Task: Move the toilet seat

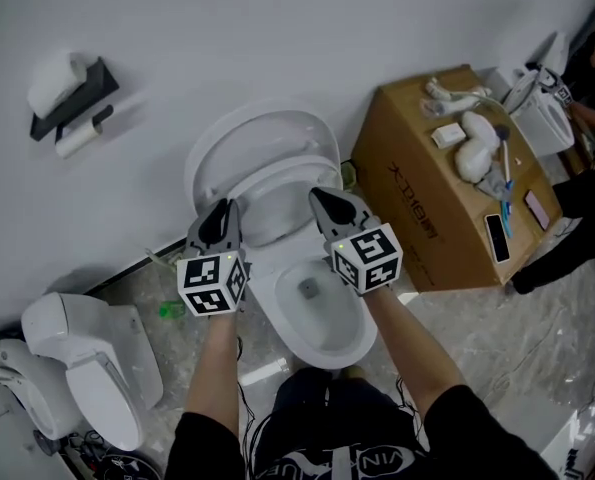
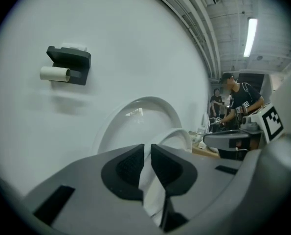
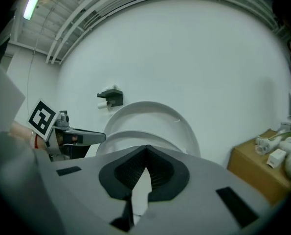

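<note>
The toilet stands against the wall [image 1: 277, 28], with its lid [image 1: 247, 136] leaning back on it, so behind there is no room. On the right a box [image 1: 417, 218] stands just beside the bowl [image 1: 327, 340], and its near corner comes close to the right gripper [image 1: 327, 200]. On the left the floor [image 1: 142, 283] is more open, and a second toilet [image 1: 87, 363] stands well apart near the lower left corner. A paper holder [image 1: 72, 103] hangs on the wall, high and to the left, away from both grippers. The seat [image 1: 272, 174] is lifted off the bowl and stands between bowl and lid, tilted toward the lid but not touching it. The left gripper [image 1: 220, 211] is at the left edge of the seat. Its jaws are nearly together, and the white edge of the seat fills the narrow gap between them, so it grips the seat. The right gripper is at the right edge of the seat. Its jaw tips touch each other, and the seat ring shows just beyond them; I cannot tell if anything of the seat is pinched.
</note>
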Demonstrator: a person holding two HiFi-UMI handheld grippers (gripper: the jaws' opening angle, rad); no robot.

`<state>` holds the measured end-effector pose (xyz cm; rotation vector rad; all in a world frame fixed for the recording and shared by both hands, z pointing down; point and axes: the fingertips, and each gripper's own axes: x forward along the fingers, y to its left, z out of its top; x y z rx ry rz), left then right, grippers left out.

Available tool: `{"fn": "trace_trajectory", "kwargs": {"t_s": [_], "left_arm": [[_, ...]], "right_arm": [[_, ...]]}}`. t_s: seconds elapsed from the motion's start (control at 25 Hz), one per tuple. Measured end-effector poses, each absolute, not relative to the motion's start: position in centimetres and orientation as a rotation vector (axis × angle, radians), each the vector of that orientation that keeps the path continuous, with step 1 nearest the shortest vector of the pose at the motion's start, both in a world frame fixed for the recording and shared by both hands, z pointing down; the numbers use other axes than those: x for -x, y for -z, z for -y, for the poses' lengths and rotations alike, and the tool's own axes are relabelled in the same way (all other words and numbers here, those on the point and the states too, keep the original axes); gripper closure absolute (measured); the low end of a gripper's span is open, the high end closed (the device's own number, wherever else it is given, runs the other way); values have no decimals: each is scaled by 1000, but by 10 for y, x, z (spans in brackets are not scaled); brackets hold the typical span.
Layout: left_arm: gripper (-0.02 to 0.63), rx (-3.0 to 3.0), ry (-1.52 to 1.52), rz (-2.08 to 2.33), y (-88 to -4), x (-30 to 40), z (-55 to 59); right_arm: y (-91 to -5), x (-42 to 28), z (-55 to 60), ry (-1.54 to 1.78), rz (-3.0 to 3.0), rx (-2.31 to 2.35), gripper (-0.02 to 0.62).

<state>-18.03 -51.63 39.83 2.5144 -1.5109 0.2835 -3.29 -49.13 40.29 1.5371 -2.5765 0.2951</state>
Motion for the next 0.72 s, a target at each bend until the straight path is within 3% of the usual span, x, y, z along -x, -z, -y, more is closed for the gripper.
{"fn": "trace_trajectory", "kwargs": {"t_s": [0.72], "left_arm": [[577, -2497, -274, 1497, -395, 182, 524]], "right_arm": [[-404, 12, 445, -319, 2602, -1554, 588]]}}
